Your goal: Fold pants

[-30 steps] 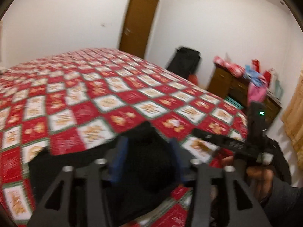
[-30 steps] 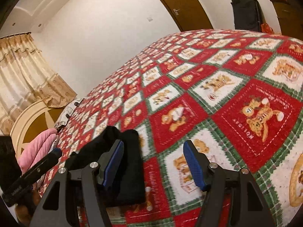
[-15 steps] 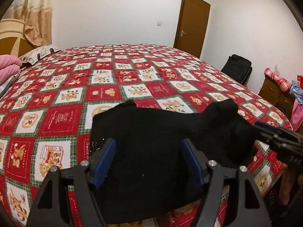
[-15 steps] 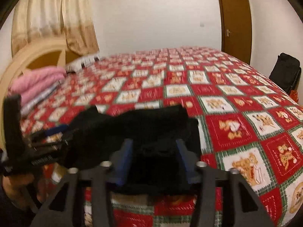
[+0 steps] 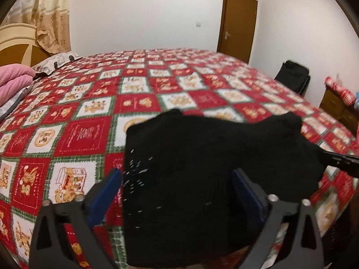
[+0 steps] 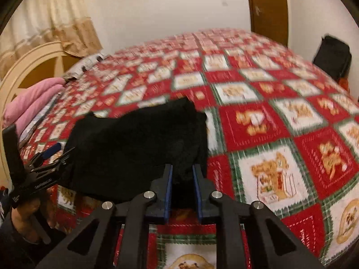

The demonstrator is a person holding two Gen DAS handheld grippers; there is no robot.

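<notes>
the black, soft knit pants (image 5: 202, 168) lie bunched on the near edge of the bed, on the red, white and green patchwork quilt with bear prints (image 5: 89, 130), and part of the cloth hangs over the edge toward me.

1. left gripper (image 5: 177, 192): its jaws have just been opening and now stand wide apart. the black fabric lies between the blue pads (image 5: 105, 192), but neither pad presses on it. i read this as a release: half a second ago the same pads sat closer in on the cloth.

2. right gripper (image 6: 181, 186): its jaws have just been closing and the blue pads (image 6: 168, 188) now sit nearly together, clamped on a narrow ridge of the black fabric at the right end of the bundle. a second ago these jaws stood open over the quilt, beside the pants.

3. consequence, as i judge it: control of the garment has passed from the left side to the right. the pants are not yet folded; the pile shows no flat panel and no clean crease. the likely next step is to draw the pinched end out to spread the cloth.

4. caution: the right-hand view is smeared by motion, so i cannot tell how many layers the pads have caught.
</notes>
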